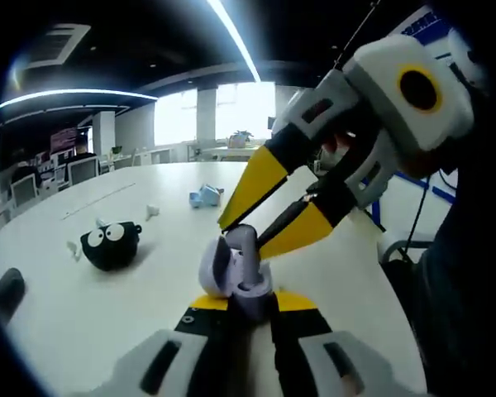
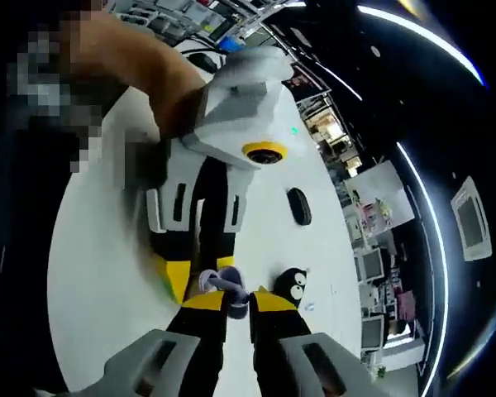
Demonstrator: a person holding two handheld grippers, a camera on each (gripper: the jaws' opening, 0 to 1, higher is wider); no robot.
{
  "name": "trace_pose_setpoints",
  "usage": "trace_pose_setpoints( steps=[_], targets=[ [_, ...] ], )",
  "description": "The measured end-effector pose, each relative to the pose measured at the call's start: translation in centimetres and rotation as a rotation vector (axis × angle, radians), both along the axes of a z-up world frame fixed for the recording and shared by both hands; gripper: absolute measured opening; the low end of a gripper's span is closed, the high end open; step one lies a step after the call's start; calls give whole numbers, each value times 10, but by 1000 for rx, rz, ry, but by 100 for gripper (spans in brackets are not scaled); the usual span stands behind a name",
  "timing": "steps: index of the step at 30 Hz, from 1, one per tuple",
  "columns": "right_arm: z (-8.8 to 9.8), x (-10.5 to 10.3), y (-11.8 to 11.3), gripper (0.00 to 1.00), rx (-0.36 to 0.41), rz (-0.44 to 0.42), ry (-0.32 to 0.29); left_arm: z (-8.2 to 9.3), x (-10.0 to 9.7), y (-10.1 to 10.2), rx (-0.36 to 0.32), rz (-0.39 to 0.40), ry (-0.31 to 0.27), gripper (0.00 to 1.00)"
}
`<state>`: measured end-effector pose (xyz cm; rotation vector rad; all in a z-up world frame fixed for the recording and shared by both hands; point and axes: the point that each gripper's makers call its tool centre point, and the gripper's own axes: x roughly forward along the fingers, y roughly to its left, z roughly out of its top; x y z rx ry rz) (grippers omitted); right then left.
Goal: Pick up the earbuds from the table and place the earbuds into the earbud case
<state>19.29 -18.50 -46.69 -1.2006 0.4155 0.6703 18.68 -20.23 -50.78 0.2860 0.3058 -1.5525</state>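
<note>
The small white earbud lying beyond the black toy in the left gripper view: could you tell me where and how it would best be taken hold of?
Judging from the left gripper view, the white earbud lies loose on the bare white table, apart from the black toy with googly eyes. I would come straight down from above and close the fingers across its rounded body, since it lies low and flat. Which way its stem points is too small to tell.

no readable text, label, brand, number or sign shows in either view; the wall signs and screens in the office are too blurred.
</note>
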Motion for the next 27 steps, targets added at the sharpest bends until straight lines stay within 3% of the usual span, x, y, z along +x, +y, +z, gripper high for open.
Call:
trace_pose_setpoints(
  steps=[5, 12, 27],
  targets=[
    [-2, 0, 3, 10, -96, 22, -11, 0, 0, 0, -1, -1, -10, 19],
    [-9, -1, 4, 10, -172, 36, -15, 0, -2, 0, -3, -8, -17, 19],
    [-8, -10, 9, 11, -80, 16, 31, 0, -1, 0, -4, -3, -11, 19]
  ],
)
